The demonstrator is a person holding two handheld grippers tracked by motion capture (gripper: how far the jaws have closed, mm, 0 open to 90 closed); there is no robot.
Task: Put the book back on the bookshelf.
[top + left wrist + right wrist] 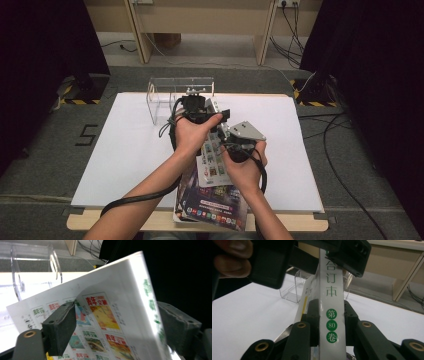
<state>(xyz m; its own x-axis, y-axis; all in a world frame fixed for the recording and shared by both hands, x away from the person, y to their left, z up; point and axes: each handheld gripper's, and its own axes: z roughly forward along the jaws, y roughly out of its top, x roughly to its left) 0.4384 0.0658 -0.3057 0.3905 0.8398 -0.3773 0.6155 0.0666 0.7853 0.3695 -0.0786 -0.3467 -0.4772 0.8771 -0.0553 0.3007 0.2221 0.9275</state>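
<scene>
Right hand-held gripper: jaws pressed on both faces of a thick white bound volume, gripping at the spine's lower end, where green roundels are printed. Left hand-held gripper: jaws likewise clamped on the same volume, one pad on the printed cover, the other on the far face beside the spine; in the right gripper view it sits at the spine's upper end. Position of item: lifted clear of the bench, held between the two hands above a stack of dark-covered magazines at the near edge. Long axis: spine running from the right gripper up and away toward the left gripper, tilted rather than level. Relation governing the coming move: a clear acrylic rack stands at the far edge of the bench, beyond the volume. The left gripper is the nearer to it, so the volume's upper end would probably lead any move toward the rack.
</scene>
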